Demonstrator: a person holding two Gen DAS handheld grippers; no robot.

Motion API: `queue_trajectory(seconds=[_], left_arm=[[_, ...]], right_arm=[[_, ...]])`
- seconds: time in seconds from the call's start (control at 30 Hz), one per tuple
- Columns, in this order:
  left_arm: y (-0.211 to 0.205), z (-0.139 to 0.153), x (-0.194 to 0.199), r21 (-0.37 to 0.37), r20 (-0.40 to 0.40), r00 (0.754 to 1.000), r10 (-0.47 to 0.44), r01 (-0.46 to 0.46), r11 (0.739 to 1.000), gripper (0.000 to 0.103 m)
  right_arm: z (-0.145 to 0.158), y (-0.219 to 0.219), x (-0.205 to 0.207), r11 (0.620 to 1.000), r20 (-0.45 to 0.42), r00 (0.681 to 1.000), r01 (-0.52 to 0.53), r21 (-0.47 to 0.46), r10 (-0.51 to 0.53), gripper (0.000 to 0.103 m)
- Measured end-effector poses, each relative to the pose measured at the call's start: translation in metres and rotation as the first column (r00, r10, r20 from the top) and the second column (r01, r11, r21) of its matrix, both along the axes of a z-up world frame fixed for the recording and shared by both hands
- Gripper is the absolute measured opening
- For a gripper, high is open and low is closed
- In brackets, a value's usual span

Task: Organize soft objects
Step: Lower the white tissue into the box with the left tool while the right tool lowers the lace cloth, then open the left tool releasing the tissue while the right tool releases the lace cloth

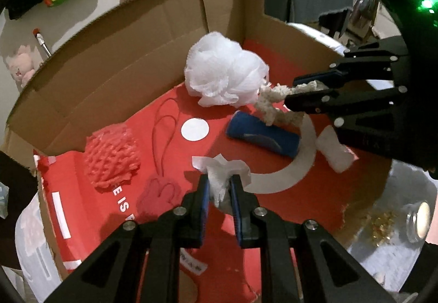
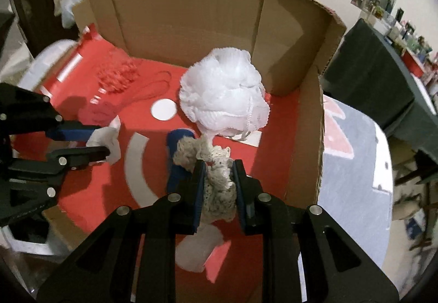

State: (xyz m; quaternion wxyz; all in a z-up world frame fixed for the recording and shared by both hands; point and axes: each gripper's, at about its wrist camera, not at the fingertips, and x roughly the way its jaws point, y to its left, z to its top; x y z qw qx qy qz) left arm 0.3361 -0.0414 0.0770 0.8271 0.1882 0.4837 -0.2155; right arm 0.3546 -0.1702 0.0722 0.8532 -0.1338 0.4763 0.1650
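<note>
Crumpled white tissue (image 1: 224, 177) is pinched between the left gripper (image 1: 219, 188) fingers, held above the near edge of the cardboard box (image 1: 123, 62). Beige knitted cloth (image 2: 216, 182) is clamped in the right gripper (image 2: 217, 185), over the box's right side beside the white mesh pouf (image 2: 221, 89) and blue roll (image 1: 262, 136). Both pieces appear mid-delivery; next, each is probably to be lowered onto a bare red patch and released.

Open brown cardboard box (image 1: 115, 78), red printed floor: white mesh bath pouf (image 1: 224, 70), red knobbly sponge (image 1: 112, 155), blue rolled cloth (image 1: 262, 136), white pad (image 1: 334, 152), red cloth (image 1: 158, 196).
</note>
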Motion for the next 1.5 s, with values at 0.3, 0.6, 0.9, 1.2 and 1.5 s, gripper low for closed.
queue_trajectory(seconds=[0.3,0.6,0.9,1.2,1.5], left_arm=[[-0.004,-0.004,0.003,0.019,-0.014,1.0,0.013,-0.013,1.0,0.017],[-0.001,-0.007,0.008,0.032,-0.023,0.999,0.033,-0.032,0.999,0.017],[-0.004,-0.006,0.01,0.03,-0.023,0.999,0.035,-0.034,0.999,0.025],[-0.002,-0.012,0.013,0.023,-0.027,0.998,0.049,-0.049,0.999,0.034],[0.005,-0.002,0.006,-0.007,-0.009,0.998,0.059,-0.059,0.998,0.048]], right_arm=[[-0.006,0.007,0.007,1.0,-0.035,0.999,-0.013,0.003,0.013,0.019],[-0.007,0.008,0.008,1.0,-0.043,0.999,-0.018,-0.025,0.017,0.02],[-0.013,0.016,0.008,0.996,-0.034,0.999,-0.025,-0.08,0.022,0.024],[-0.014,0.018,0.007,0.994,-0.017,0.999,-0.039,-0.107,0.038,0.025],[-0.006,0.025,-0.005,0.989,0.054,0.996,-0.065,-0.132,0.073,0.06]])
